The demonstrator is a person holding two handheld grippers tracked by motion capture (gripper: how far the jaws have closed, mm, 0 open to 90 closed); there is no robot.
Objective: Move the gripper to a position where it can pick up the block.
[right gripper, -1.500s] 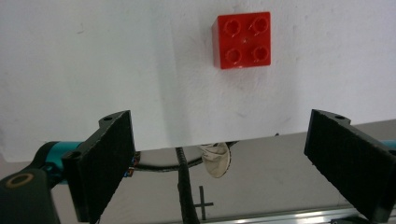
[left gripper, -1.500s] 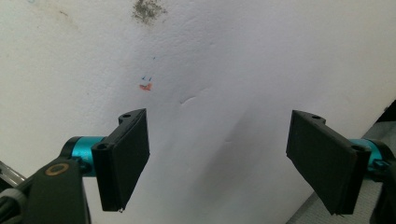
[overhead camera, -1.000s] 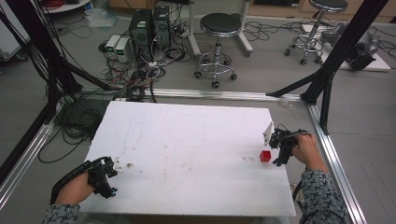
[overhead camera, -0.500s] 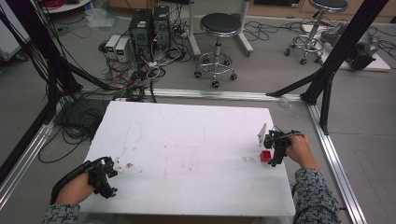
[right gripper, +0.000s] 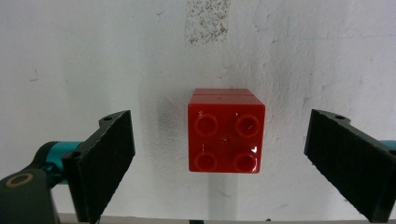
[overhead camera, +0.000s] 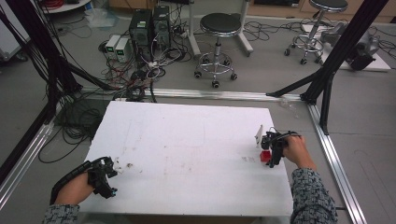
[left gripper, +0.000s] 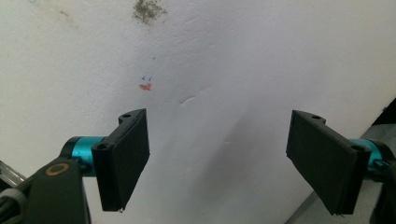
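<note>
right claw lines up over the red brick

since the earlier pictures the right claw point(overhead camera: 270, 154) has drifted a little up the table point(overhead camera: 187, 140) and settled over the red brick point(right gripper: 226, 136), while the left claw point(overhead camera: 108, 176) has stayed where it was near the table's front left corner.

in the right gripper view the brick sits squarely between the right claw's jaws, studs facing the camera, with clear white table showing on both sides of it. those jaws stand wide apart and touch nothing. the brick rests on the table, just ahead of the claw and centred in its gap. beyond the claw, in the high view, a small white upright piece point(overhead camera: 258, 135) stands just past the brick; what it is cannot be told.

the left claw is also spread wide and empty, hovering over bare table with only a faint red smudge point(left gripper: 145, 87) ahead of it.

likely risks: if the jaws close unevenly, one will reach the brick first and shove it sideways. coming down too far could press the jaw tips into the table. a careless lift might knock the white piece beyond.
</note>
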